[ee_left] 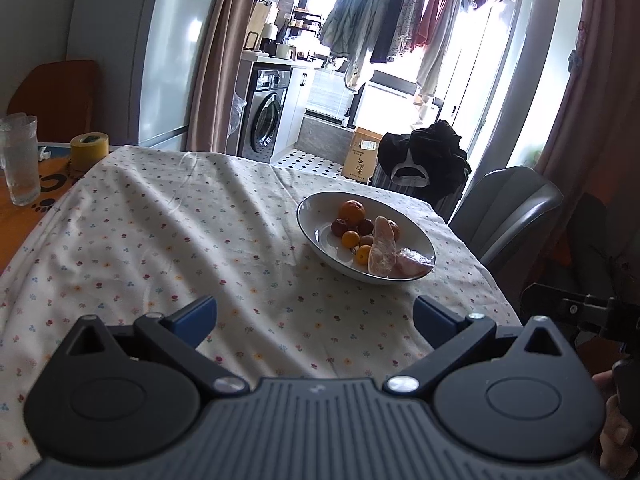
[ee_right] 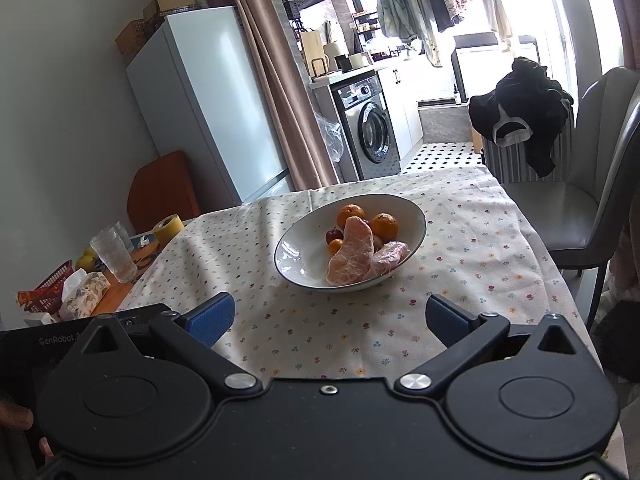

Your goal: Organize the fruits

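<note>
Both of your tools, the left tool [ee_left: 315, 316] and the right tool [ee_right: 329, 318], hang spread wide over the flower-printed cloth on the tabletop [ee_left: 168, 216], each holding nothing. The fruits lie together in the shallow white ceramic bowl with a dark rim [ee_right: 296, 248]: round orange mandarins [ee_right: 385, 226], small dark red fruits [ee_left: 339, 227] and two peeled citrus segments wrapped in clear film [ee_right: 352, 256]. That arrangement fits fruit already gathered or a bowl awaiting sorting; the views do not settle which. Should you grip anything, close gently on the wrapped segments, which likely slip and bruise, and keep clear of the rim.
</note>
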`<state>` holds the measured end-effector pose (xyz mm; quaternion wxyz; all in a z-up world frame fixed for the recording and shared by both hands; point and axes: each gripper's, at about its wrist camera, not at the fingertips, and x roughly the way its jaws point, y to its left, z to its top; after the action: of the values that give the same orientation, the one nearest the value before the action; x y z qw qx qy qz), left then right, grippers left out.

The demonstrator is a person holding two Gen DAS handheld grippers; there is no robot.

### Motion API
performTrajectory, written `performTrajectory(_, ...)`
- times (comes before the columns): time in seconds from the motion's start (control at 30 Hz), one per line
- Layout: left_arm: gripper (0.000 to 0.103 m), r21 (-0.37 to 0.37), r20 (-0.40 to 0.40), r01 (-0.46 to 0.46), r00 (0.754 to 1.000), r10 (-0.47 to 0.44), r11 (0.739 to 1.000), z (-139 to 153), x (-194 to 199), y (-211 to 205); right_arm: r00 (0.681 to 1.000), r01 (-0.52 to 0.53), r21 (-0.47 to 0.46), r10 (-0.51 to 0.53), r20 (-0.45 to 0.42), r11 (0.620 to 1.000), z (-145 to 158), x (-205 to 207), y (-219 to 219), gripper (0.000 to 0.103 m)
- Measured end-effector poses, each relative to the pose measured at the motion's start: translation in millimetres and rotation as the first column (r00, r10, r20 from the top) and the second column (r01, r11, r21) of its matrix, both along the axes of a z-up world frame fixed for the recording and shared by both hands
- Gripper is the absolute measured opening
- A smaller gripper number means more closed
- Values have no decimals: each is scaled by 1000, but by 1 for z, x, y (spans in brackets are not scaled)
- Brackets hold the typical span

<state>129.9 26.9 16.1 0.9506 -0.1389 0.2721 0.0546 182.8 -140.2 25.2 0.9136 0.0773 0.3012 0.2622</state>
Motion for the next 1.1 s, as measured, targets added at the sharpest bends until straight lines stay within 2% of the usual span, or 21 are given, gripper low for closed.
performTrajectory(0.47,103,19,41,17,999,-18,1000,16,-51,-12,1000,-27,21,27,3,999,13,-38,-12,103)
performTrajectory(0.7,103,51,28,30,999,-32,998,20,-79,-17,999,-38,2,38,7,999,22,-67,-12,103)
performTrajectory(0.8,103,57,16,20,1000,-21,998,23,-84,-11,999,-47,-20,47,4,999,24,-81,-10,103)
performTrajectory(0.93,103,61,39,-12,999,10,998,31,-91,-5,998,-62,-40,63,13,997,30,-92,-8,103)
performTrajectory(1.1,103,65,41,-14,999,12,998,33,-92,-4,997,-72,-47,73,20,996,33,-94,-6,103)
